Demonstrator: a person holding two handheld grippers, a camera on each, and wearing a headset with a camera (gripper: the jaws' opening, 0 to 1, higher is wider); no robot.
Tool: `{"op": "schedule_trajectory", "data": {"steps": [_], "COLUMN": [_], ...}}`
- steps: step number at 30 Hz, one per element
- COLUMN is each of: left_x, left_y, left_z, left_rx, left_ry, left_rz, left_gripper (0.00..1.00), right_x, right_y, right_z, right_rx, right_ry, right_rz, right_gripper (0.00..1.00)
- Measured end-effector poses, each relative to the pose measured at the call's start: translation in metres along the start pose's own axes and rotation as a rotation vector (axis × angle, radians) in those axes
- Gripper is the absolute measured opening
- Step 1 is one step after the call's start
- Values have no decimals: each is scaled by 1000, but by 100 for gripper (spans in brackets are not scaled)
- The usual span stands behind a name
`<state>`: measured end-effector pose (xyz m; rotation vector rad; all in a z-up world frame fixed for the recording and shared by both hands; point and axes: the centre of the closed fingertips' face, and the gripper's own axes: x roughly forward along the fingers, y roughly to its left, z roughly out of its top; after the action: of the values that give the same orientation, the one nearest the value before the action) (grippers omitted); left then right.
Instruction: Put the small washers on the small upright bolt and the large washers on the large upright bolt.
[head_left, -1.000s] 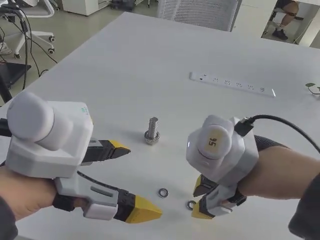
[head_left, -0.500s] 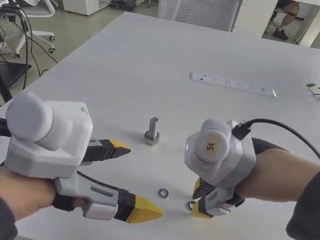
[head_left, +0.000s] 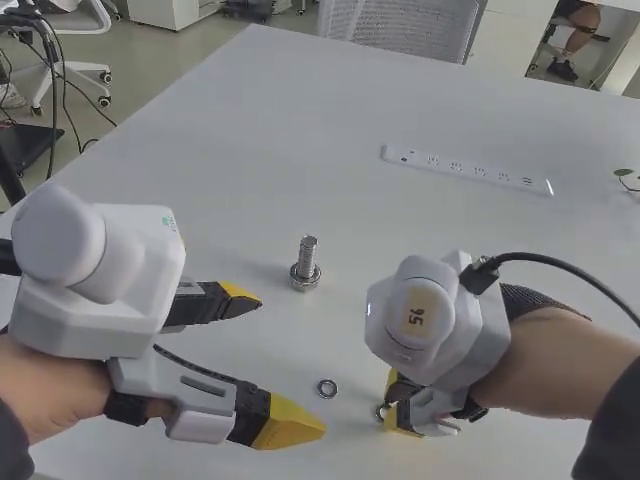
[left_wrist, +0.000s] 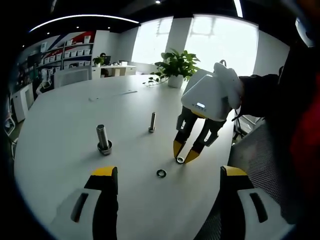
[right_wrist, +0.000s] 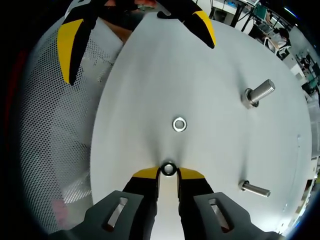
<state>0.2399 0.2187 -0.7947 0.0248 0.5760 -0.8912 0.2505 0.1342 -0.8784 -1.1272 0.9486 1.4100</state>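
Observation:
The large bolt (head_left: 306, 262) stands upright mid-table with a washer round its base, and shows too as the large bolt (left_wrist: 103, 140) (right_wrist: 257, 92). Beyond it is the thin small bolt (left_wrist: 151, 122) (right_wrist: 255, 189). A loose washer (head_left: 327, 387) (left_wrist: 161, 173) (right_wrist: 179, 124) lies flat on the white table (head_left: 300, 130). My right gripper (head_left: 385, 412) (left_wrist: 184, 159) (right_wrist: 168, 173) points down at the tabletop, its jaws pinched on a second washer (right_wrist: 168, 168) (left_wrist: 180, 160) that rests on the table. My left gripper (head_left: 265, 360) (left_wrist: 168, 172) (right_wrist: 135, 35) is open, holding nothing, left of the loose washer.
A white power strip (head_left: 465, 168) lies at the table's far right. A mesh chair (head_left: 400, 25) stands behind the far edge. An office chair and cables (head_left: 60, 70) are on the floor at left. A potted plant (left_wrist: 175, 67) sits at the table's end.
My right gripper has sunk a little lower and leftward over the washer at its tips. The left gripper, the bolts and the loose washer have stayed put.

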Motion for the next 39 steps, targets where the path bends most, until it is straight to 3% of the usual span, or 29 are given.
{"op": "schedule_trajectory", "data": {"steps": [17, 39], "left_x": [-1, 0], "left_y": [0, 1], "left_z": [1, 0], "left_rx": [-2, -1], "left_ry": [-3, 4], "left_rz": [0, -2], "left_gripper": [84, 84], "right_x": [-1, -17], "right_y": [-3, -22], "right_z": [1, -38], "right_rx": [30, 126], "right_ry": [-16, 10], "right_rz": [2, -25], "right_gripper": [14, 14]}}
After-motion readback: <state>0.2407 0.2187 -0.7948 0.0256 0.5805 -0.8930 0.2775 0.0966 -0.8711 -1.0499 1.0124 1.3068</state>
